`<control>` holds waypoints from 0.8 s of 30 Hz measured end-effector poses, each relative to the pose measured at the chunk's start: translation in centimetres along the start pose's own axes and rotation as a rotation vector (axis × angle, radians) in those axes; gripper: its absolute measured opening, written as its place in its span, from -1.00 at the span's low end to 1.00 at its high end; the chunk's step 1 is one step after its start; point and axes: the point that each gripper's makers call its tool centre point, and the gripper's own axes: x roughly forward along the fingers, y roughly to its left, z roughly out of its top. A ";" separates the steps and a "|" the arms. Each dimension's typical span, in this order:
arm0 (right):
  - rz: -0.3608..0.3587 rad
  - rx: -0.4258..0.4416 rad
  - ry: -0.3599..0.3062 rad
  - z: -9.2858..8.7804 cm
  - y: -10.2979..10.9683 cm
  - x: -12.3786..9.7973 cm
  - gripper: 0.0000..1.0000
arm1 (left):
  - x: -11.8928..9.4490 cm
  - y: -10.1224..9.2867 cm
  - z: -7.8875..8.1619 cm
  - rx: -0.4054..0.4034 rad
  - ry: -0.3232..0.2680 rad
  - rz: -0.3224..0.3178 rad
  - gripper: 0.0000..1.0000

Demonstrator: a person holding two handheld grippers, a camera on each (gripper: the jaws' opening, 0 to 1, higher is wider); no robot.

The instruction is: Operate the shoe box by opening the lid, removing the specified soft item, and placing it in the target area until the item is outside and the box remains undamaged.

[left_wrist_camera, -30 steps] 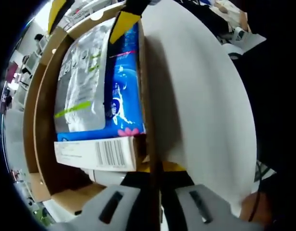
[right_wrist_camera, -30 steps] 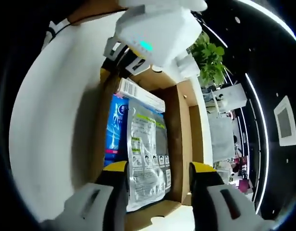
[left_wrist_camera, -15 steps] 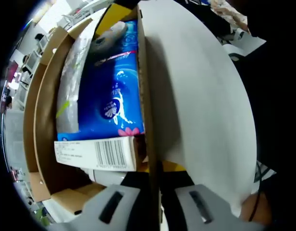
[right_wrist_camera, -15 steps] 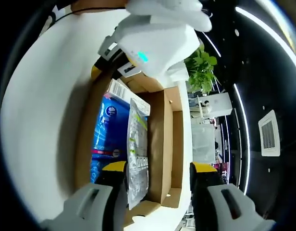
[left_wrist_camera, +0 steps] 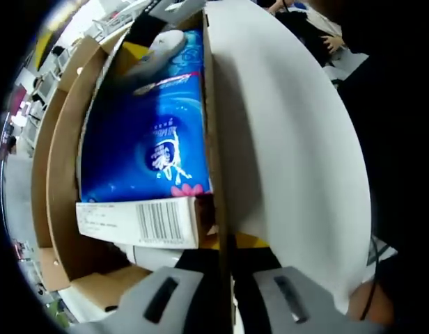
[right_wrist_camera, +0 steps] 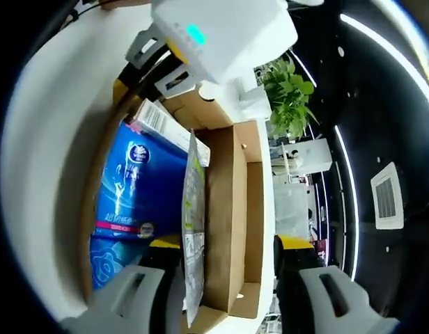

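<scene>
Now gripping: left gripper (left_wrist_camera: pixel 225 278) clamped on open lid (left_wrist_camera: pixel 291 139); right gripper (right_wrist_camera: pixel 228 268) seemingly pinching silver pouch (right_wrist_camera: pixel 193 236).

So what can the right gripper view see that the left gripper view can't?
Right gripper view: a silver pouch standing on edge inside the box, between that gripper's jaws, plus a potted plant beyond and the other gripper holding the lid. Left gripper view: a barcode on the small white carton. Both share the cardboard shoe box, its raised white lid and the blue tissue pack.
</scene>
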 end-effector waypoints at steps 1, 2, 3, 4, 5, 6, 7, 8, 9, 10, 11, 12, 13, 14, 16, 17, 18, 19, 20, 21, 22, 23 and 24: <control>-0.015 -0.007 0.000 0.0 -0.1 -0.1 0.01 | 0.1 0.0 0.0 -0.003 0.002 -0.002 -0.95; -0.023 -0.017 -0.002 0.1 -0.1 -0.1 0.01 | 0.1 0.0 0.0 -0.004 0.002 -0.002 -0.95; -0.061 -0.017 -0.009 0.1 -0.6 -0.2 0.02 | 0.2 0.1 0.1 -0.005 0.002 -0.006 -0.95; -0.070 -0.010 -0.010 0.0 -0.6 -0.2 0.04 | 0.3 0.1 0.1 -0.009 0.001 -0.013 -0.95; -0.073 -0.012 -0.015 -0.1 -0.5 -0.2 0.05 | 0.4 0.1 0.1 -0.012 -0.001 -0.016 -0.95; -0.075 -0.008 -0.015 -0.1 -0.5 -0.1 0.04 | 0.3 0.1 0.1 -0.017 -0.004 -0.018 -0.95; -0.074 -0.002 -0.014 -0.1 -0.5 0.0 0.04 | 0.3 0.1 0.1 -0.014 -0.008 -0.018 -0.95; -0.071 0.004 -0.012 -0.1 -0.4 0.1 0.03 | 0.3 0.1 0.1 -0.011 -0.006 -0.016 -0.95; -0.073 -0.002 -0.012 -0.1 -0.3 0.2 0.02 | 0.3 0.0 0.1 -0.014 -0.004 -0.015 -0.95; -0.076 -0.017 -0.008 0.0 -0.3 0.4 0.02 | 0.3 0.0 0.2 -0.013 -0.001 -0.013 -0.95; -0.071 -0.013 -0.008 0.0 -0.2 0.6 0.02 | 0.3 0.0 0.2 -0.014 0.001 -0.012 -0.95; -0.060 -0.003 -0.013 0.1 0.0 1.1 0.02 | 0.3 0.0 0.2 -0.015 0.002 -0.010 -0.95; -0.052 -0.004 -0.013 0.0 0.2 1.5 0.02 | 0.3 0.0 0.1 -0.015 0.003 -0.009 -0.95; -0.048 -0.005 -0.010 0.0 0.3 1.8 0.02 | 0.3 0.0 0.1 -0.015 0.003 -0.008 -0.95; -0.055 -0.016 -0.003 0.0 0.3 2.0 0.02 | 0.3 0.0 0.1 -0.017 0.003 -0.008 -0.95; -0.058 -0.015 -0.004 0.0 0.3 2.0 0.02 | 0.3 0.0 0.1 -0.016 0.003 -0.007 -0.95; -0.060 -0.012 -0.004 0.1 0.3 2.0 0.02 | 0.3 -0.1 0.2 -0.019 0.004 -0.007 -0.95; -0.061 -0.010 -0.004 0.2 0.5 2.1 0.02 | 0.2 -0.1 0.2 -0.019 0.004 -0.006 -0.95; -0.063 -0.013 -0.004 0.3 0.7 2.2 0.02 | 0.2 -0.2 0.2 -0.019 0.004 -0.006 -0.95; -0.065 -0.015 -0.004 0.3 0.9 2.2 0.01 | 0.2 -0.2 0.2 -0.021 0.005 -0.006 -0.95; -0.064 -0.018 -0.006 0.4 1.2 2.3 -0.01 | 0.2 -0.2 0.2 -0.021 0.005 -0.007 -0.95; -0.065 -0.019 -0.006 0.4 1.3 2.3 -0.06 | 0.2 -0.2 0.2 -0.021 0.005 -0.007 -0.95; -0.070 -0.015 -0.008 0.4 1.3 2.2 -0.09 | 0.2 -0.3 0.2 -0.021 0.006 -0.006 -0.95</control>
